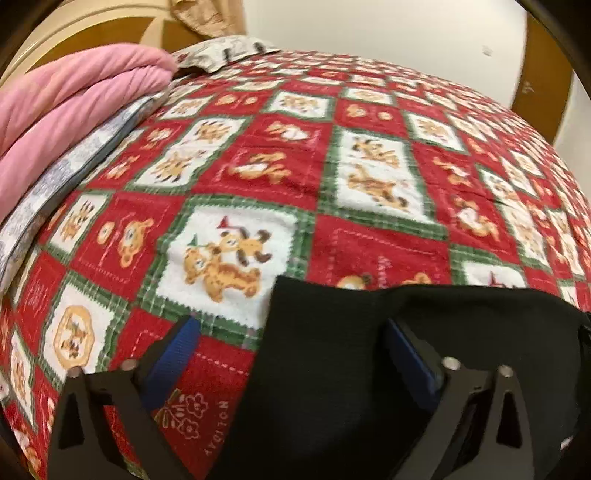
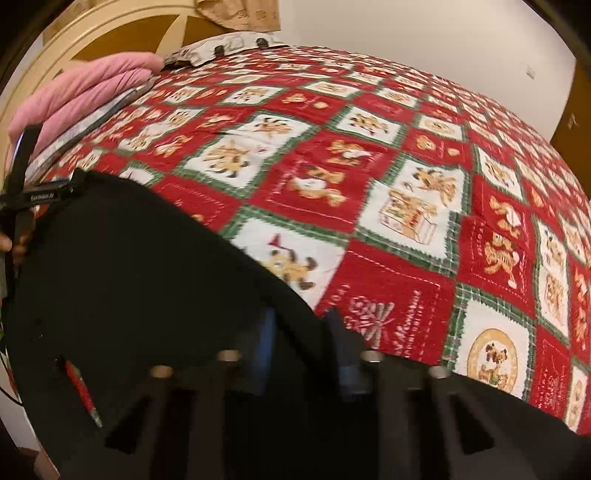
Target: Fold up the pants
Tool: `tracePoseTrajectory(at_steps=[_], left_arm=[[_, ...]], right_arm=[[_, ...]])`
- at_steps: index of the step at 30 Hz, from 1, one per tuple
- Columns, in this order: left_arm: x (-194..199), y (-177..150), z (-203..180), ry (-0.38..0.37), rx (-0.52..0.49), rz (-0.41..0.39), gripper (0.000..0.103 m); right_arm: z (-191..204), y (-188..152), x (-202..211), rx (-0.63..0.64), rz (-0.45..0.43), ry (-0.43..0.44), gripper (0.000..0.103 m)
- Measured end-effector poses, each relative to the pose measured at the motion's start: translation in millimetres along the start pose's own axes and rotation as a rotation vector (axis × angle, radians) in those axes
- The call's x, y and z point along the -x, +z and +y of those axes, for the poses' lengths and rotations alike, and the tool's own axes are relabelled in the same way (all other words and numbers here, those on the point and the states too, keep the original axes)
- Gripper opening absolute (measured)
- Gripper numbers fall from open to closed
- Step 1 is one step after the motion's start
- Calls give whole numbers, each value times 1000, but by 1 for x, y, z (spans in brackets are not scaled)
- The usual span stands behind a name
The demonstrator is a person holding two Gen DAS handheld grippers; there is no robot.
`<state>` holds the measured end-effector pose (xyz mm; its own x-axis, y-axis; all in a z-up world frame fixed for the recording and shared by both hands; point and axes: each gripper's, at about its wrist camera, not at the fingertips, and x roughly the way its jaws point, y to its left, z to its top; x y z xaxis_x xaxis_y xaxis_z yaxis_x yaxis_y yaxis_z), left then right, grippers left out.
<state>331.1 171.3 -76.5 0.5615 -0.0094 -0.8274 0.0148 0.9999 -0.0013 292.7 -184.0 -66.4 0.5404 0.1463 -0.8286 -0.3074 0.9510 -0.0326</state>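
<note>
The black pants (image 1: 332, 362) lie on a bed with a red, white and green holiday quilt (image 1: 295, 166). In the left wrist view my left gripper (image 1: 291, 339) is open wide, its blue-padded fingers (image 1: 184, 343) apart, with the pants' top left corner between them. In the right wrist view the pants (image 2: 129, 277) fill the lower left. My right gripper (image 2: 299, 332) has its fingers close together around the pants' upper edge, and the cloth hides the pads. The left gripper also shows at the far left (image 2: 40, 195).
A folded pink blanket (image 1: 74, 96) and a grey patterned pillow (image 1: 55, 184) lie at the left of the bed by a curved cream headboard (image 2: 92, 40). The quilt (image 2: 406, 166) stretches far and right to a white wall (image 1: 369, 29).
</note>
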Motion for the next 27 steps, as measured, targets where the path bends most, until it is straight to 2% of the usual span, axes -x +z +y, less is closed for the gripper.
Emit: tracePoseTrajectory(at_steps=[1, 2, 3, 6, 8, 15, 23, 27], left_arm=[[2, 1, -3, -23, -27, -9, 81], [5, 0, -6, -42, -53, -18, 69], [8, 0, -9, -58, -72, -26, 62], [13, 0, -13, -45, -92, -43, 53], [16, 2, -11, -57, -63, -48, 43], [44, -1, -8, -66, -8, -121, 32], [125, -28, -5, -56, -2, -346, 32], [152, -52, 4, -71, 34, -409, 32]], right_arm=[[4, 0, 2, 14, -3, -12, 12], [8, 0, 6, 22, -10, -19, 11], [9, 0, 11, 21, -19, -17, 10], [7, -3, 30, -5, -63, 8, 9], [7, -6, 42, -15, -85, 19, 7], [18, -18, 79, -7, -140, 23, 5], [35, -51, 135, -36, -249, 10, 5], [55, -77, 165, -2, -307, -10, 5]])
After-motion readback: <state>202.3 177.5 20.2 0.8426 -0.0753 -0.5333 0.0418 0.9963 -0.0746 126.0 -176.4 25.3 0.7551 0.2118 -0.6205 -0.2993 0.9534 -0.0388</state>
